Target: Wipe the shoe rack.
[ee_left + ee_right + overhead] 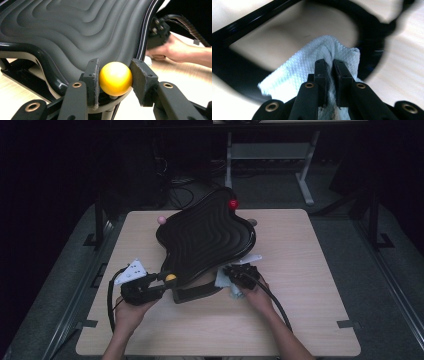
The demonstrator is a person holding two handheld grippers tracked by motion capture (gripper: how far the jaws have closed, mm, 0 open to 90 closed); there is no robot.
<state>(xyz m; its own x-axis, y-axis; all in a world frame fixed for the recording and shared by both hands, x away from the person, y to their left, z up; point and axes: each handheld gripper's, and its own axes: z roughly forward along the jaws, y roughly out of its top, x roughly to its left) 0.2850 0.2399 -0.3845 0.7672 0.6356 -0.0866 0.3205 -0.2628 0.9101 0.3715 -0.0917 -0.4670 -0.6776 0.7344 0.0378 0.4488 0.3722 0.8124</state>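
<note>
The left gripper (pixel 115 75) clamps its fingers on the yellow ball knob (pixel 115 78) to steady the black ridged wavy board (pixel 205 240) on the counter (pixel 300 285), while the right gripper (pixel 329 65) pinches a white quilted cloth (pixel 312 67) against its glossy frame, apparently for wiping.

Around the work: table, floor and furniture

A pale wooden table (pixel 310 270) is filling the middle of the high view, with a small grey disc (pixel 252 222) lying on it towards its far edge and two grey clips (pixel 88 324) sitting at its lower left and lower right edges. Grey floor (pixel 380 285) is showing on both sides, black posts (pixel 99 220) are standing at left and right, dark cables (pixel 180 195) are lying at upper centre, and a white desk frame (pixel 270 151) is standing at the top.
</note>
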